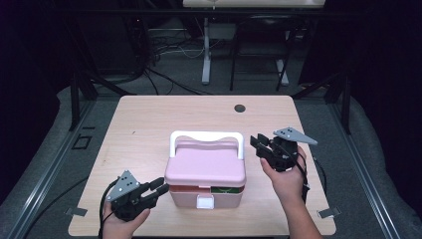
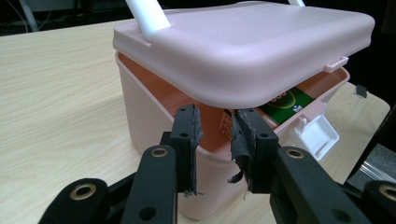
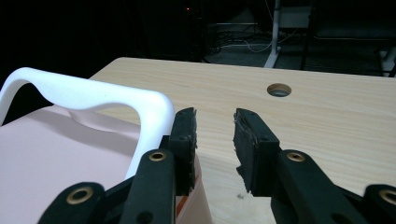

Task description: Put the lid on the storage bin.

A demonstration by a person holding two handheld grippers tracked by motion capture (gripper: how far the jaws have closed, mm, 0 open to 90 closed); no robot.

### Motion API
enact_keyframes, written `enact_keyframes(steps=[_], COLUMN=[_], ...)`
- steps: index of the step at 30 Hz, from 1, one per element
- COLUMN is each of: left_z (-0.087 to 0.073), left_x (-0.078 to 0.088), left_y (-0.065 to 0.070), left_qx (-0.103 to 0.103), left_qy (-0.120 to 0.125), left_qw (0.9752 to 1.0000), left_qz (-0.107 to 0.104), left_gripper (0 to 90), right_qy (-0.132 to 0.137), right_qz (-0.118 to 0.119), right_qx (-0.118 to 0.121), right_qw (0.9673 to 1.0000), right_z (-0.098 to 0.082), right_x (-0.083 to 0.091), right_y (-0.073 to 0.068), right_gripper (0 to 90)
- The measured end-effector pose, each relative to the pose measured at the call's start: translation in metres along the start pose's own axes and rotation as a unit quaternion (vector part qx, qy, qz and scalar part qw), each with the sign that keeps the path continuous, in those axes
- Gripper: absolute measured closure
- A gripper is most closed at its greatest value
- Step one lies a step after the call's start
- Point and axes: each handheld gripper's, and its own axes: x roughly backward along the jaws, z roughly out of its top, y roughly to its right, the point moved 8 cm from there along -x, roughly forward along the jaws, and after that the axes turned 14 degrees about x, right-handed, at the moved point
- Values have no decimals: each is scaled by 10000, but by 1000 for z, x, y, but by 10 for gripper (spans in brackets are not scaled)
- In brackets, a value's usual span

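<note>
Lidded box between two tools on the tabletop

The box [image 1: 206, 181] sat near the front edge of the tabletop [image 1: 149, 124], its lid [image 1: 205, 167] resting ajar on top and its handle [image 1: 206, 138] lying toward the rear. The left tool [image 1: 161, 185] was just beside the box's left front corner, the right tool [image 1: 260, 144] just beside the handle's right end. A cable hole [image 1: 240, 108] lay behind, well apart.

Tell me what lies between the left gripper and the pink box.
Nothing: in the high view only bare table separates the left gripper from the pink box.
</note>
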Motion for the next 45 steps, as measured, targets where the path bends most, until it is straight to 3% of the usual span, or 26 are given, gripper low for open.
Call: enact_keyframes(steps=[33,45], left_z=[-17,-16], left_x=[1,3], left_y=[-6,-9], left_qx=[53,97], left_qy=[-160,-69], left_qw=[9998,9999], left_qz=[103,113], left_gripper=[703,702], right_qy=[13,21], right_qz=[1,7], right_qx=[-15,-8], right_qw=[10000,10000], right_z=[0,0], right_x=[0,-1], right_y=[0,0], right_gripper=[690,688])
